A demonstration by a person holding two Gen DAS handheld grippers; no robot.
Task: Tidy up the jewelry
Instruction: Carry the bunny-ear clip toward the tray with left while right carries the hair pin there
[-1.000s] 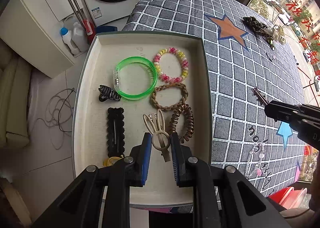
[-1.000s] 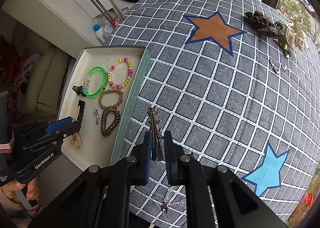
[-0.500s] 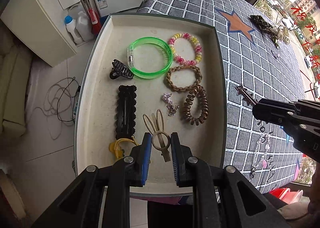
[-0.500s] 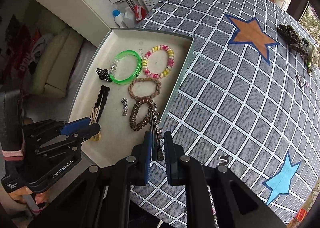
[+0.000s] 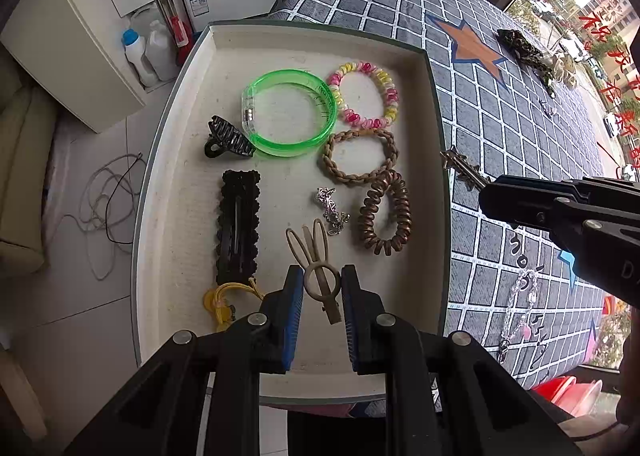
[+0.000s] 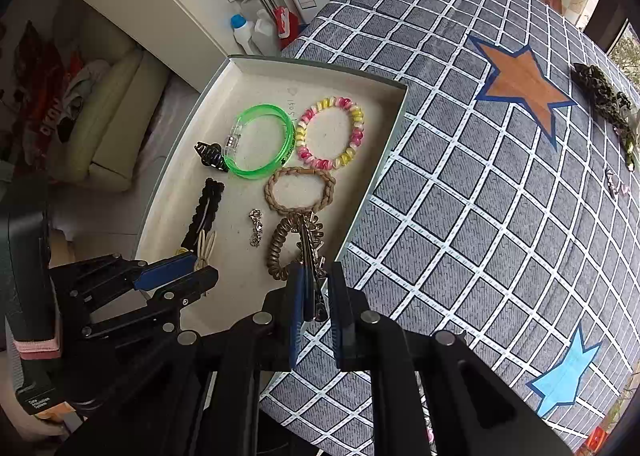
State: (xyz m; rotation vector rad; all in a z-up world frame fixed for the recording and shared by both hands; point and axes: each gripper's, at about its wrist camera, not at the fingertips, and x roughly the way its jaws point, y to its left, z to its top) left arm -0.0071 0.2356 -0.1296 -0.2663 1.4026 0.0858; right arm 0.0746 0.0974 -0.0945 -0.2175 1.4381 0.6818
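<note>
A shallow cream tray (image 5: 280, 55) lies at the table's left edge. In it are a green bangle (image 5: 290, 113), a pink and yellow bead bracelet (image 5: 366, 95), a braided brown band (image 5: 360, 155), a brown coil hair tie (image 5: 386, 215), black clips and a small silver chain (image 5: 332, 209). My left gripper (image 5: 320, 284) hangs above the tray's near end, shut on a beige bunny-ear hair clip (image 5: 316, 256). My right gripper (image 6: 316, 276) is shut on a metal star hair clip (image 6: 308, 240), which hangs over the coil tie (image 6: 280, 248) by the tray's right wall.
A grey checked cloth (image 6: 460, 195) with star patches covers the table. On it lie a silver chain with a pink charm (image 5: 520, 304), a dark scrunchie (image 5: 524, 47) and other small pieces at the far right. Bottles (image 5: 138, 55) and a washing machine stand beyond the tray.
My right gripper has carried the star clip leftward, from above the cloth to above the tray's right side. The left gripper keeps its hold on the beige clip and has barely shifted.
</note>
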